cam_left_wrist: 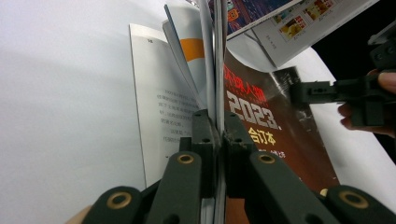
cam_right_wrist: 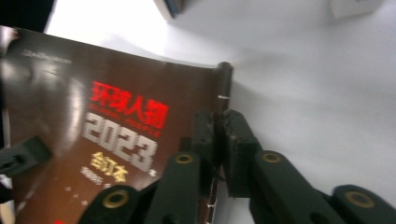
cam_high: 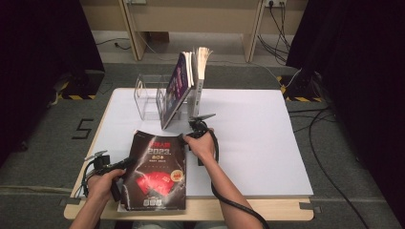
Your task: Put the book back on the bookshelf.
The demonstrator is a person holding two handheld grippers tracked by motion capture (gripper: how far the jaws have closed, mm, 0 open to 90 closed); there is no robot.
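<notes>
High view, from the left: my left tongs (cam_high: 125,163) pinch the left edge of the magazine (cam_high: 155,171), which lies on the near left part of the white worktop (cam_high: 248,143), its bottom edge at the near rim. In the left gripper view the jaws clamp several pages on edge. My right tongs (cam_high: 184,137) pinch its top right corner; the right gripper view shows the cover's edge squeezed between them. Behind stands a clear rack (cam_high: 149,98) holding upright books (cam_high: 184,86).
</notes>
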